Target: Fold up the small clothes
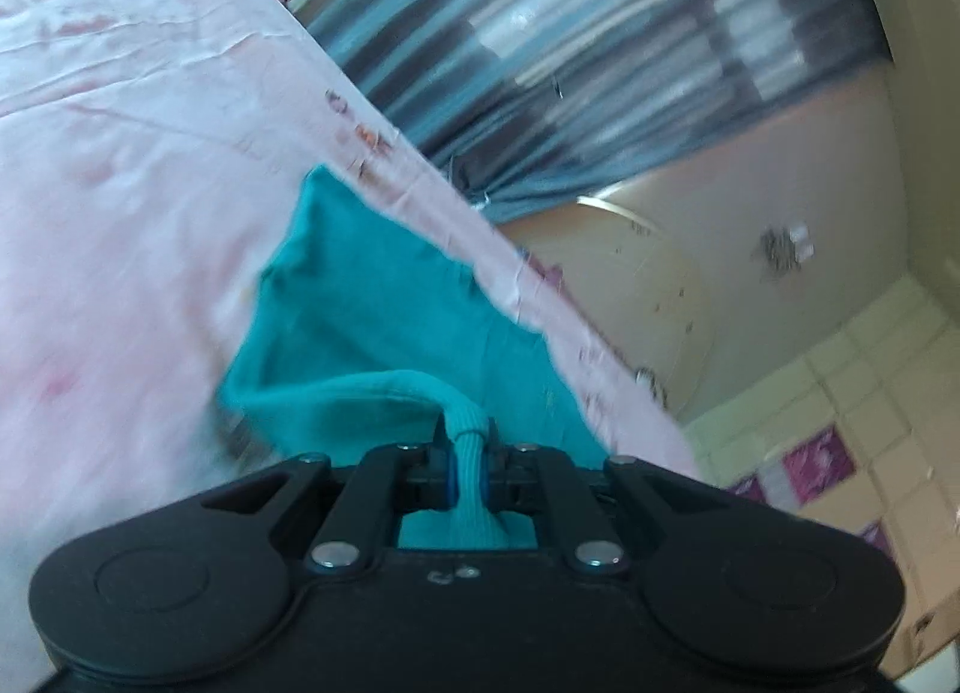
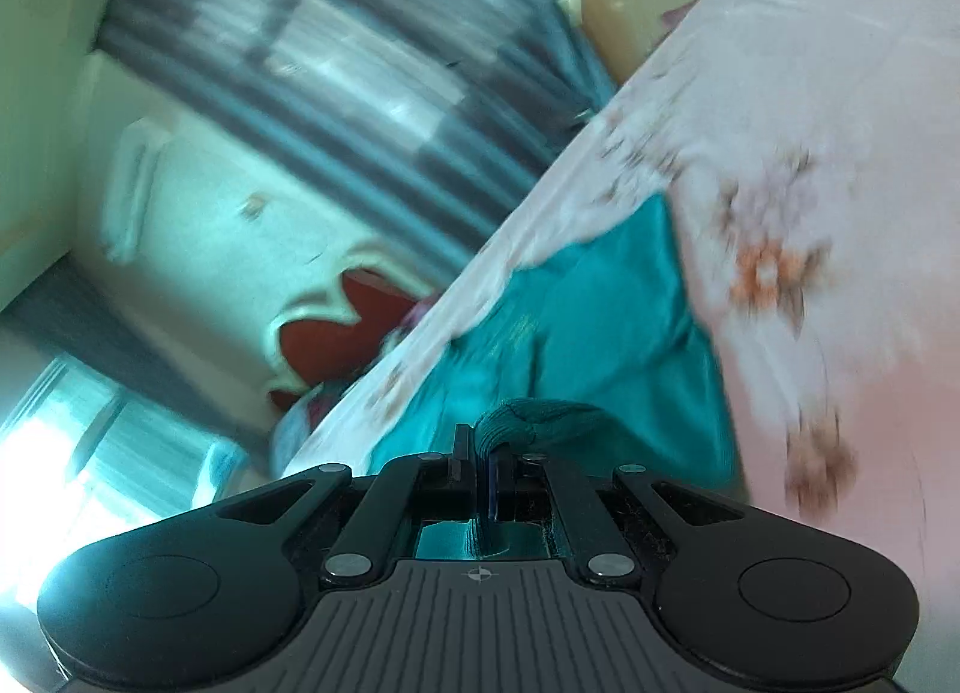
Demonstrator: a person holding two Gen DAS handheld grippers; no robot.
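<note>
Left wrist view: the left gripper (image 1: 470,456) is clamped on a ribbed edge of the teal garment (image 1: 372,327), whose cloth trails forward onto the pink floral bedsheet (image 1: 120,183). The sheet's edge runs diagonally just beside the garment; beyond it lie the striped curtain (image 1: 570,45) and the tiled floor (image 1: 840,393).

Right wrist view, blurred: the right gripper (image 2: 483,462) pinches a bunched ribbed edge of the same garment, which lies along the sheet's edge, with open room and a window (image 2: 72,441) to the left.
</note>
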